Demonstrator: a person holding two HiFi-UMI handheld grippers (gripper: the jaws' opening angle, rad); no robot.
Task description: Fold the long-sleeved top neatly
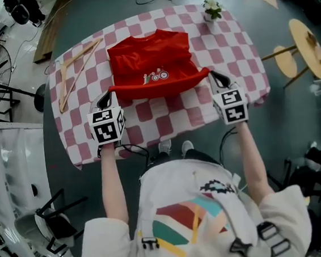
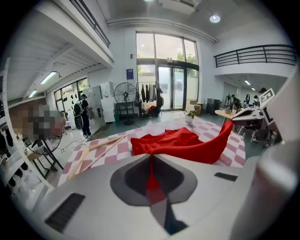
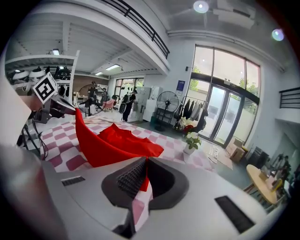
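A red long-sleeved top (image 1: 151, 66) lies on the pink-and-white checked table (image 1: 238, 54), its near hem lifted off the cloth. My left gripper (image 1: 109, 96) is shut on the hem's left corner, and red fabric runs between its closed jaws (image 2: 151, 176). My right gripper (image 1: 217, 79) is shut on the hem's right corner (image 3: 143, 176). The hem (image 1: 159, 86) stretches between the two grippers as a taut red band above the table. The top (image 2: 178, 140) sags behind that band; its far part (image 3: 124, 138) rests flat on the table.
A wooden clothes hanger (image 1: 71, 69) lies on the table's left part. A small white flower pot (image 1: 212, 10) stands at the far right corner. A round wooden side table (image 1: 307, 47) stands to the right. A black chair (image 1: 55, 213) sits near left on the floor.
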